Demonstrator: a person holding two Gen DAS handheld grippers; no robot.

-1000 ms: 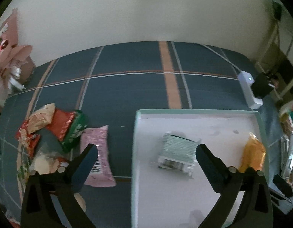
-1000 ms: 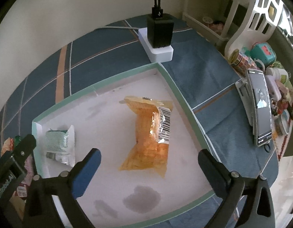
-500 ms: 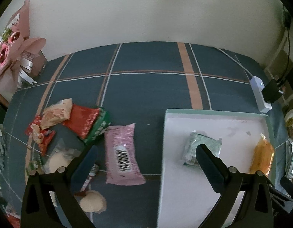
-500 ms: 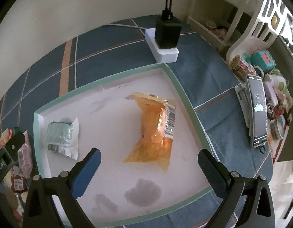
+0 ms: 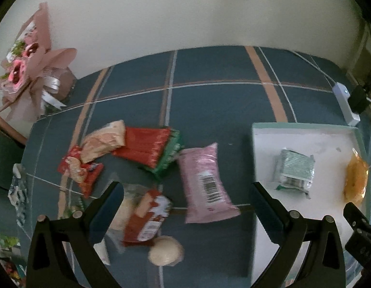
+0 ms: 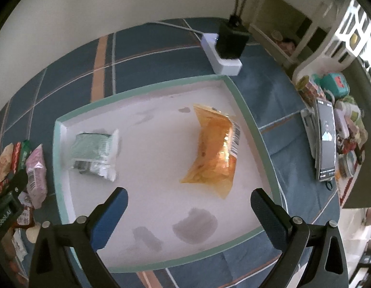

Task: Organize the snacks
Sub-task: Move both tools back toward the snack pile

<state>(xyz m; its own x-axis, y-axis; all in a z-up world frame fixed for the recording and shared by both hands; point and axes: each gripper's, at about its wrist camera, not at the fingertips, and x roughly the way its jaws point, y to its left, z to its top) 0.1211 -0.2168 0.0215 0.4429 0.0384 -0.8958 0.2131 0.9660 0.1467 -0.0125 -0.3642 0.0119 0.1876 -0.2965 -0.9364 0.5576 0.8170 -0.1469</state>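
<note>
1. White tray (image 6: 65,192) with green rim, centre of right wrist view: rigid; already contains orange packet (image 6: 215,151) and green packet (image 6: 94,153).
2. Pink packet (image 5: 204,182), centre of left wrist view, outside tray: judged light, soft, slippery film; best pinched across the flat middle.
3. Left gripper (image 5: 185,204): spread wide, empty, above loose snacks.
4. Right gripper (image 6: 189,211): spread wide, empty, over tray.
5. Round bun (image 5: 166,254), lower centre: likely crushable.

pink pkt (image 5: 206,184): glossy plastic | tablecloth (image 5: 209,105): matt woven cloth | tray (image 6: 245,110): matt
</note>
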